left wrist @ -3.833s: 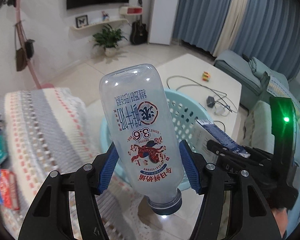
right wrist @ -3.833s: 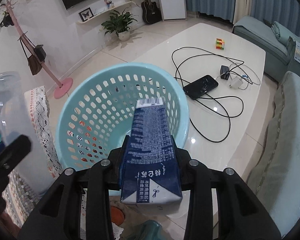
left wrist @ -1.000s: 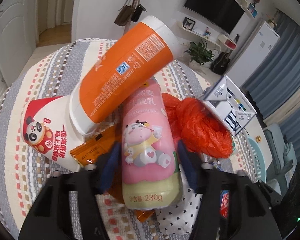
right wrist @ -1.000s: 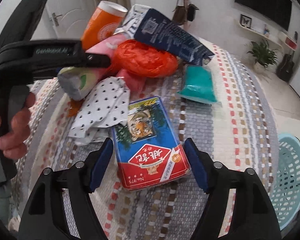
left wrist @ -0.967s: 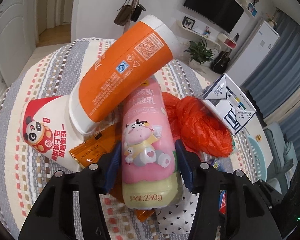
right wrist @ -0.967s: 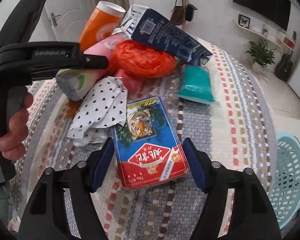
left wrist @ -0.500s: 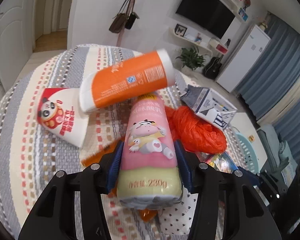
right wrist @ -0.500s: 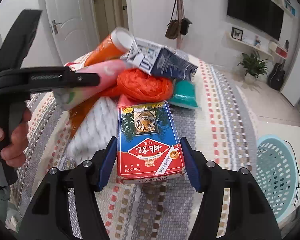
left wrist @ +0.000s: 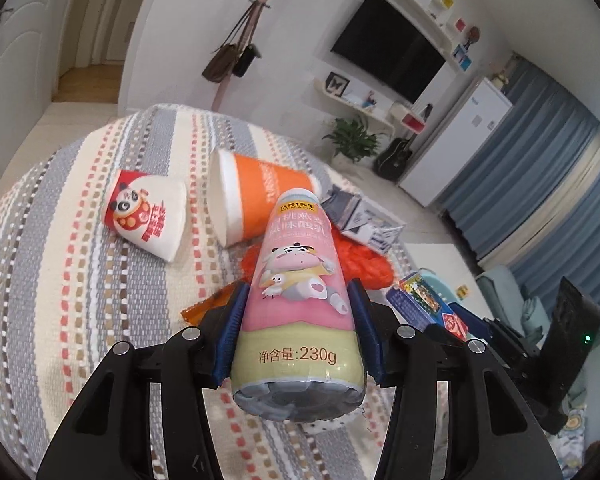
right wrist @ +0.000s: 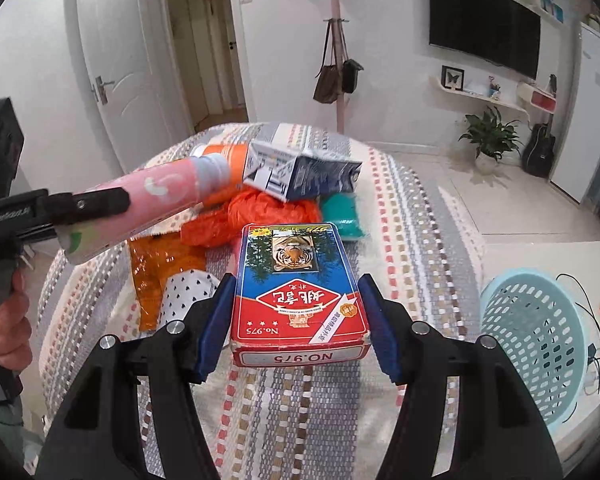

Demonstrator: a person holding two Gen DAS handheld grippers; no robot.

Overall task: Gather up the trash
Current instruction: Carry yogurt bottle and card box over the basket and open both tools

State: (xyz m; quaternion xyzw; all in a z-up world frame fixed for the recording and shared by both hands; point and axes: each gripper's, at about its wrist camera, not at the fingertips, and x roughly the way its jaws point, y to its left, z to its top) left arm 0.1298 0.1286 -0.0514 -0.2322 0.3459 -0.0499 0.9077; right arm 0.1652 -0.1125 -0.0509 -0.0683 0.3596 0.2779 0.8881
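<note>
My left gripper [left wrist: 298, 332] is shut on a pink yogurt bottle [left wrist: 298, 300], held above the striped tablecloth; the bottle also shows in the right wrist view [right wrist: 140, 204]. My right gripper [right wrist: 298, 320] is shut on a red and blue card box [right wrist: 298, 292] with a tiger picture, lifted off the cloth; it also shows in the left wrist view [left wrist: 428, 304]. A light blue perforated basket [right wrist: 536, 332] stands on the white table at the right.
On the cloth lie an orange cup [left wrist: 260, 200], a panda paper cup [left wrist: 148, 216], a blue-white carton [right wrist: 304, 172], an orange plastic bag [right wrist: 260, 216], a teal packet [right wrist: 342, 216], an orange wrapper [right wrist: 160, 272] and a dotted paper [right wrist: 188, 296].
Both grippers have risen with their objects since a second ago. The orange cup that leaned on the pink bottle has dropped onto the cloth. Earlier they held a clear bottle and carton at the basket.
</note>
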